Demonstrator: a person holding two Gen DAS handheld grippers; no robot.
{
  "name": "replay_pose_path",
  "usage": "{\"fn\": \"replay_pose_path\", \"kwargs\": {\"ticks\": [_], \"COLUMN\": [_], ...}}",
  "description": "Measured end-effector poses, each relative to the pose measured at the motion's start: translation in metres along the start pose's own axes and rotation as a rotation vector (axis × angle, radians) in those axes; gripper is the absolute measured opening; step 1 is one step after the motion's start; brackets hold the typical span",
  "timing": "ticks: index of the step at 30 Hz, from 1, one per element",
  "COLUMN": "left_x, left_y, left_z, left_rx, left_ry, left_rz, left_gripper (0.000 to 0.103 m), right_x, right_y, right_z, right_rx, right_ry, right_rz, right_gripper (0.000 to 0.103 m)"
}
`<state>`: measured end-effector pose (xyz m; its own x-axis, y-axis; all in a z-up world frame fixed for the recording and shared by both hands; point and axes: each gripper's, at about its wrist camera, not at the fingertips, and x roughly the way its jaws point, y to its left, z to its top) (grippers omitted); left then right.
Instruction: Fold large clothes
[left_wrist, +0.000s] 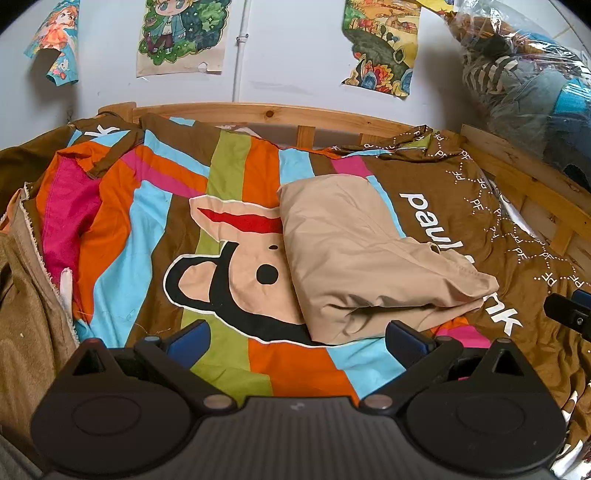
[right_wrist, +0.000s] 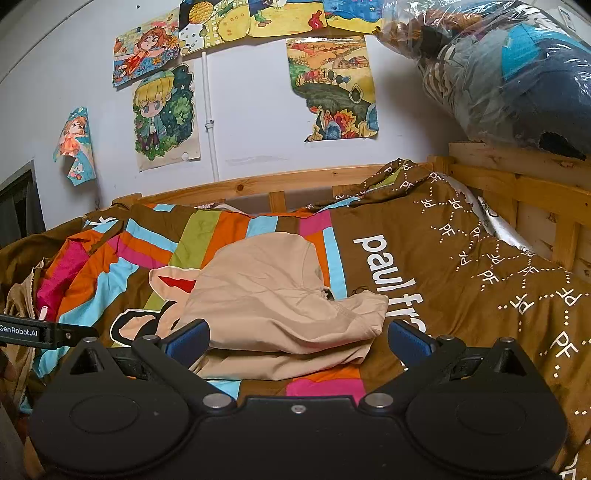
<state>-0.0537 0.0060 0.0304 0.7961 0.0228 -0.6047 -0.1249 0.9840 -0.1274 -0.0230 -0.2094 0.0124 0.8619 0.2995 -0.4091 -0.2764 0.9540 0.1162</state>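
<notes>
A beige garment (left_wrist: 362, 258) lies folded into a compact bundle on the striped cartoon bedspread (left_wrist: 229, 177). In the left wrist view it sits just beyond my left gripper (left_wrist: 297, 338), which is open with nothing between its blue pads (left_wrist: 192, 339). The right wrist view shows the same beige garment (right_wrist: 280, 306) directly ahead of my right gripper (right_wrist: 297, 338), also open and empty, its near edge reaching between the fingers. The other gripper shows as a black piece at the left edge (right_wrist: 40, 332) and at the right edge (left_wrist: 569, 314).
A wooden bed rail (left_wrist: 258, 114) runs along the back and right side (right_wrist: 517, 192). A clear plastic bag of clothes (right_wrist: 509, 74) sits on the right rail. Brown and tan cloth (left_wrist: 26, 295) is heaped at the left. Drawings hang on the wall (right_wrist: 166, 114).
</notes>
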Motion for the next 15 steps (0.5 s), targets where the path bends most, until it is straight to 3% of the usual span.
{"fn": "replay_pose_path", "kwargs": {"ticks": [15], "left_x": [0.0001], "left_y": [0.0009], "left_z": [-0.0006], "left_rx": [0.001], "left_ry": [0.001], "left_rz": [0.000], "left_gripper": [0.102], "right_x": [-0.0002], "right_y": [-0.0013], "right_z": [-0.0001], "right_rx": [0.003], "right_ry": [0.002], "right_rz": [-0.001], "right_gripper": [0.102]}}
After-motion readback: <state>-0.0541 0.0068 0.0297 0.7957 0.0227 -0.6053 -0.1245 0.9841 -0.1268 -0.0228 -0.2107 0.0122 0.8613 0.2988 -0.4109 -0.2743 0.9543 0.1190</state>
